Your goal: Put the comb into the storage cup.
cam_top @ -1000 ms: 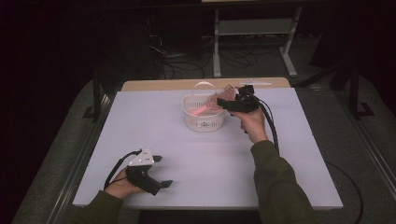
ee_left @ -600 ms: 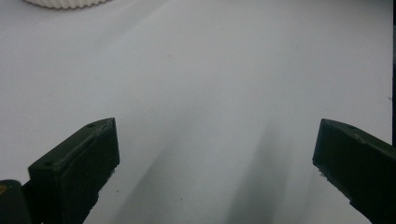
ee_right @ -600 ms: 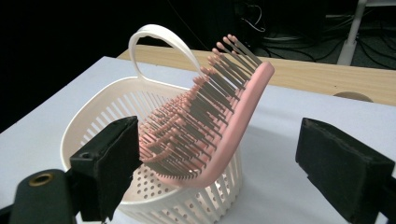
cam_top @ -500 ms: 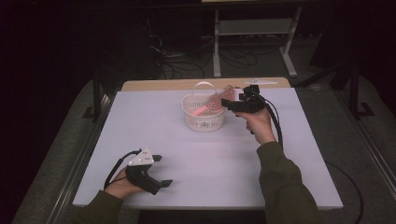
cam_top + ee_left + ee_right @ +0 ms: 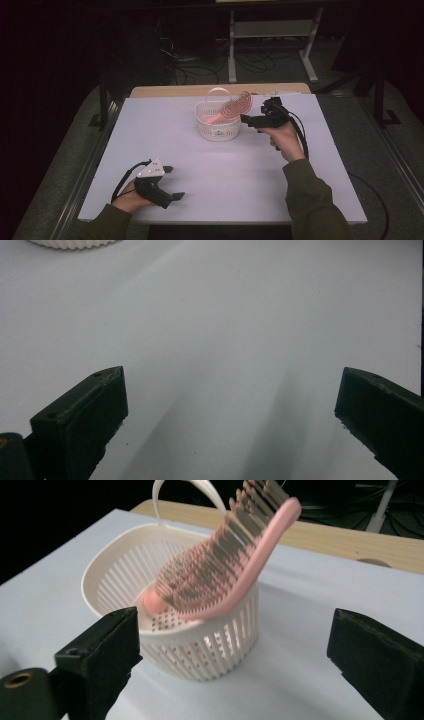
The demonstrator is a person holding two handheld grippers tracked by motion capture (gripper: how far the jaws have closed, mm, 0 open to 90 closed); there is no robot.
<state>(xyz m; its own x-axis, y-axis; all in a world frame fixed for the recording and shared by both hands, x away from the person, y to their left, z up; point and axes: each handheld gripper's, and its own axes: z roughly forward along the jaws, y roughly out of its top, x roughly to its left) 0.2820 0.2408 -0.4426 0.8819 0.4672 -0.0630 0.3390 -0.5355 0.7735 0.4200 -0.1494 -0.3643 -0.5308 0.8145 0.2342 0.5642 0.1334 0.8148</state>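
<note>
A pink hairbrush (image 5: 231, 110) (image 5: 227, 575) leans in a white slotted basket (image 5: 217, 127) (image 5: 200, 650) at the table's far middle, handle end down inside, bristle head over the rim. My right gripper (image 5: 250, 120) (image 5: 235, 665) hovers just right of the basket, open, with nothing between its jaws. My left gripper (image 5: 172, 182) (image 5: 230, 420) rests near the front left of the white table (image 5: 240, 175), open and empty. A sliver of the basket (image 5: 75, 243) shows at the top of the left gripper view.
A wooden strip (image 5: 165, 91) runs behind the table's far edge. A white shelf frame (image 5: 270, 30) and cables (image 5: 185, 55) lie on the dark floor beyond. A small pale object (image 5: 280, 92) sits at the far right edge.
My right gripper has let go of the hairbrush and drawn back to the right. The brush now leans in the basket on its own. The left gripper has stayed put.
</note>
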